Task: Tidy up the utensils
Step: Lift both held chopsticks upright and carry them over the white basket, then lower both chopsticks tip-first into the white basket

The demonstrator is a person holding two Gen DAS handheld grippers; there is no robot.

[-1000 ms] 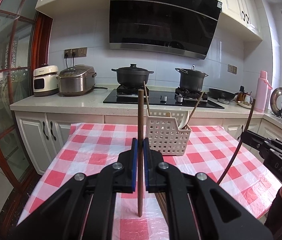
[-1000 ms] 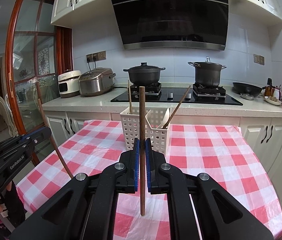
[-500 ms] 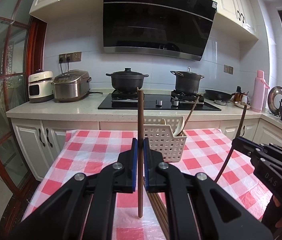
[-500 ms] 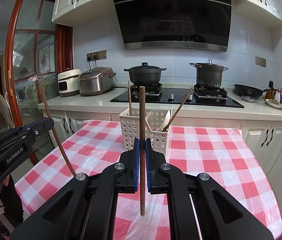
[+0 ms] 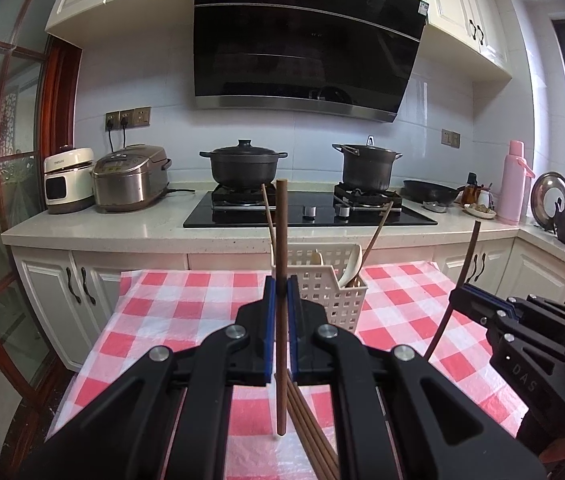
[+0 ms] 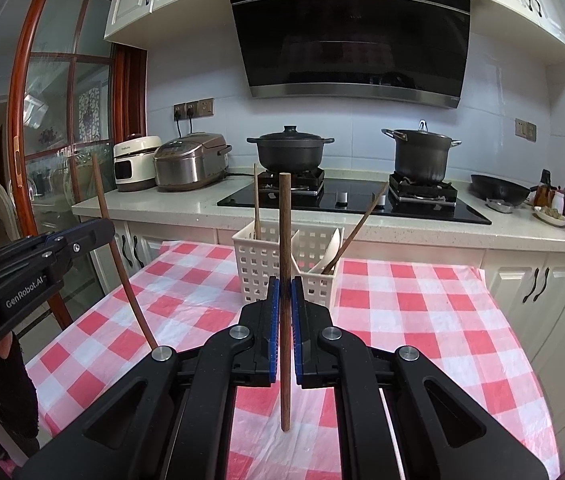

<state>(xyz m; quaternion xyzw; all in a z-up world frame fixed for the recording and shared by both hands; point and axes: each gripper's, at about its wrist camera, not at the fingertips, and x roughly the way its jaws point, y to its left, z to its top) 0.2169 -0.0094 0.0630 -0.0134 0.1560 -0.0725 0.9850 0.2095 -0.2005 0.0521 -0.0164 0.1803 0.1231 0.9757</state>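
My left gripper (image 5: 281, 286) is shut on a brown wooden chopstick (image 5: 281, 240), held upright above the checked table. My right gripper (image 6: 285, 286) is shut on another brown chopstick (image 6: 285, 232), also upright. Each gripper shows in the other's view: the right one (image 5: 464, 294) at the right, the left one (image 6: 100, 228) at the left. A white perforated utensil basket (image 5: 332, 294) stands at the far middle of the table with a white spoon (image 5: 352, 266) and wooden utensils in it; it also shows in the right wrist view (image 6: 258, 260). Several more chopsticks (image 5: 310, 432) lie on the table under my left gripper.
The table has a red-and-white checked cloth (image 6: 402, 312). Behind it runs a counter with a black hob (image 5: 310, 214), two dark pots (image 5: 242, 162), two rice cookers (image 5: 130, 178) and a pink bottle (image 5: 514, 182). A glass door (image 6: 54, 120) stands at the left.
Both grippers have risen and tilted up a little with their chopsticks still clamped. The basket now sits lower in both views.
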